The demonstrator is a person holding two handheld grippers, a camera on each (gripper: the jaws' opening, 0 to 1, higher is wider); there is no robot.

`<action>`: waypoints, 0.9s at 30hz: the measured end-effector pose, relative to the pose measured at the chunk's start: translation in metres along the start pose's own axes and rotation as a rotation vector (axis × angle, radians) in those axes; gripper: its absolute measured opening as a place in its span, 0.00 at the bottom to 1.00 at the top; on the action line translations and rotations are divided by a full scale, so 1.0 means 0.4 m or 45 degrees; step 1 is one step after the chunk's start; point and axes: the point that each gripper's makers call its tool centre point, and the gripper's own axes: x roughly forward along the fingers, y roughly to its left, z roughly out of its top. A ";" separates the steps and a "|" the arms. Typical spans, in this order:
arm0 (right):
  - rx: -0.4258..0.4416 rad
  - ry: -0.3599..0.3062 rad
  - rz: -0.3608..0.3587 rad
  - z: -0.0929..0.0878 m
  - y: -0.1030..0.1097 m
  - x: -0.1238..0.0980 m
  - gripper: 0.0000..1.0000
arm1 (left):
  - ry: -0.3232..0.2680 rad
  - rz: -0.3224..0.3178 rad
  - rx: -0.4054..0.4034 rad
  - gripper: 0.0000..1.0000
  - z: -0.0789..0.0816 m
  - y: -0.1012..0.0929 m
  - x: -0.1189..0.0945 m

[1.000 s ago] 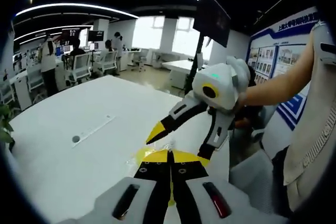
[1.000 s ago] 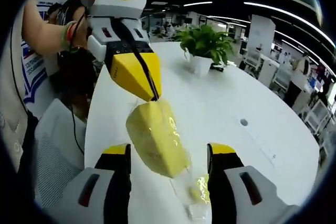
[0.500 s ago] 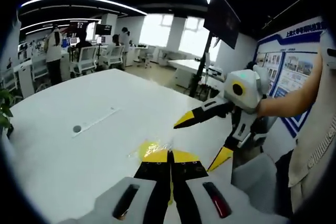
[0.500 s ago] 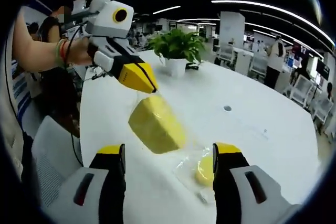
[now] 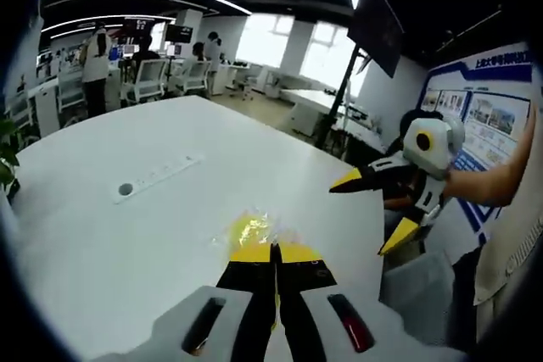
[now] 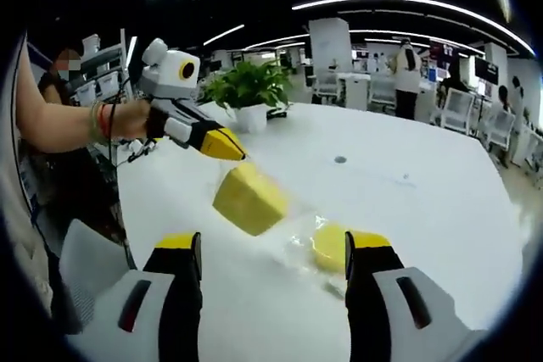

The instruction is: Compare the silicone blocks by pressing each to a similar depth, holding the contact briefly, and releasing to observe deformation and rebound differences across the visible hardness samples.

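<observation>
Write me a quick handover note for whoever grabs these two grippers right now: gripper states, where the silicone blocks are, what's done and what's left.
Left gripper: shut, its tip at the top edge of the large yellow silicone block; whether it grips the block's clear wrap I cannot tell.
Right gripper: open, holding nothing, hanging back from the blocks.
Blocks: the large one sits tilted on the white table; a smaller yellow silicone block in clear wrap lies beside it, near the right gripper's fingers.
Done: cannot tell from this moment.
Left: probably press each block to similar depth, hold, release, compare rebound.

right tool [image 5: 373,214] drawn back from yellow block [image 6: 249,198], jaws spread
</observation>
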 end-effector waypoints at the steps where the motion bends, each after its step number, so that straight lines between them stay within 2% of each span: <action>1: 0.020 0.002 -0.008 -0.008 -0.003 -0.009 0.66 | 0.004 0.002 -0.011 0.00 -0.008 0.005 0.005; 5: 0.076 -0.013 -0.048 -0.025 -0.012 -0.039 0.67 | 0.008 0.014 -0.061 0.00 -0.028 0.020 0.022; 11: 0.102 0.044 -0.075 -0.079 -0.016 -0.074 0.69 | 0.000 0.017 -0.120 0.00 -0.045 0.045 0.042; 13: 0.100 0.040 -0.091 -0.085 -0.025 -0.084 0.71 | 0.020 0.033 -0.088 0.00 -0.053 0.055 0.049; 15: 0.147 0.020 -0.107 -0.081 -0.036 -0.094 0.71 | 0.027 0.033 -0.099 0.00 -0.059 0.064 0.054; 19: 0.128 0.035 -0.123 -0.087 -0.044 -0.104 0.71 | -0.016 0.029 -0.176 0.00 -0.054 0.089 0.059; 21: 0.126 0.040 -0.122 -0.090 -0.043 -0.108 0.71 | -0.033 0.052 -0.174 0.00 -0.051 0.109 0.058; 24: 0.133 0.045 -0.121 -0.096 -0.036 -0.114 0.71 | -0.064 0.087 -0.210 0.00 -0.045 0.142 0.054; 26: 0.147 0.055 -0.126 -0.108 -0.031 -0.114 0.73 | -0.092 0.115 -0.275 0.00 -0.042 0.170 0.054; 27: 0.155 0.059 -0.124 -0.115 -0.028 -0.113 0.75 | -0.090 0.112 -0.266 0.00 -0.044 0.178 0.054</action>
